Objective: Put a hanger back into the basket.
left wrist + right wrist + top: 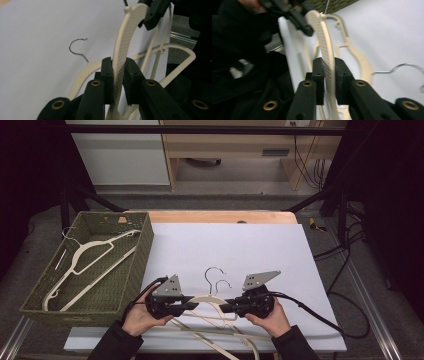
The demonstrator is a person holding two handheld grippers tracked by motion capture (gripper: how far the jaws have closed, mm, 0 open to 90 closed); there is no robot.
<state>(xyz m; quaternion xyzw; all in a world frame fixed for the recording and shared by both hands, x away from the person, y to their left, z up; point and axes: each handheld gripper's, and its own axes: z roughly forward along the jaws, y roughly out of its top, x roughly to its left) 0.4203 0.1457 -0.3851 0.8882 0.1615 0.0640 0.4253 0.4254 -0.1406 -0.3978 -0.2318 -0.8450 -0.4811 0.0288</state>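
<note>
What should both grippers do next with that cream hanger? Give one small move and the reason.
Probably lift it straight up together. The left gripper and right gripper each clamp a shoulder of the top hanger, another hanger lies under it, and the woven basket already holds hangers.

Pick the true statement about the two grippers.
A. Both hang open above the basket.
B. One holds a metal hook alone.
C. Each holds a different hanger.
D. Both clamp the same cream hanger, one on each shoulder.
D: the left gripper and the right gripper each pinch one shoulder of the same cream hanger.
</note>
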